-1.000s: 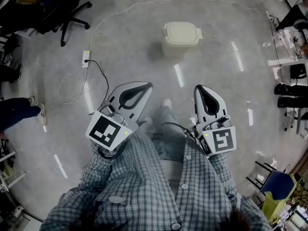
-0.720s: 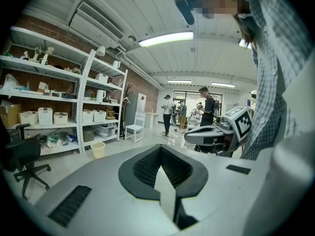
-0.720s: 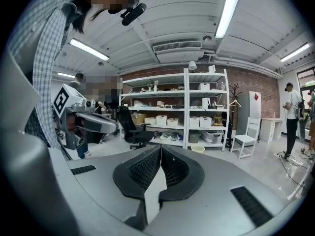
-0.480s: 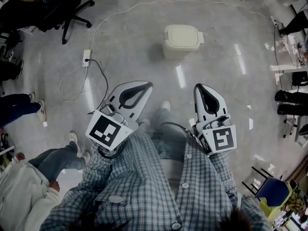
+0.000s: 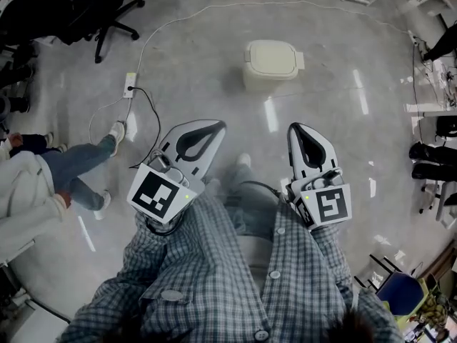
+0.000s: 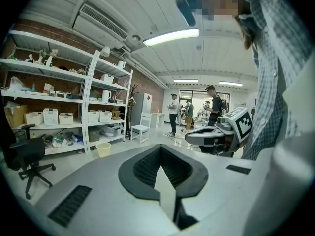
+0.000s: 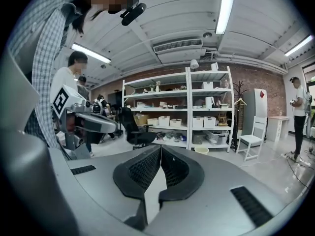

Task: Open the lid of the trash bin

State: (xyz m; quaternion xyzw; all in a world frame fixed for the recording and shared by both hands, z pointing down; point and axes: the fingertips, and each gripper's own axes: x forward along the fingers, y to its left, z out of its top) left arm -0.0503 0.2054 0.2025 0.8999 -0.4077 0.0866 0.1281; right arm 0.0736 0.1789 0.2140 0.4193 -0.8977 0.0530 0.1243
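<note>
- on the floor (image 5: pixel 335 141) ahead, well apart from both claws, stands the cream trash bin (image 5: pixel 270 76); its lid (image 5: pixel 271 56) is down, flat on top.
- left claw (image 5: pixel 216 128): jaws pressed together w/ nothing between them. left gripper view shows the ribbed pads (image 6: pixel 147 168) meeting along one seam. it's held low in front of the person's checked shirt (image 5: pixel 214 277), tip pointing twd the bin.
- right claw (image 5: pixel 295 131): same, jaws closed on each other, empty; right gripper view shows its pads (image 7: pixel 142 170) meeting too. it sits beside the left one but apart from it, w/ the person's shoe (image 5: pixel 245 160) between the two.
- neither claw touches the bin.
- power strip (image 5: pixel 128 86) w/ a black cord lies left of the bin; a white cable (image 5: pixel 214 7) loops round behind the bin.
- black office chair (image 5: pixel 100 13) at top left; another person (image 5: pixel 43 184) low on the floor at the left edge.
- left gripper view: white shelves (image 6: pixel 64 107) w/ boxes against a brick wall, small yellow bucket (image 6: pixel 103 149) by them, white chair (image 6: pixel 141 128) further along.
</note>
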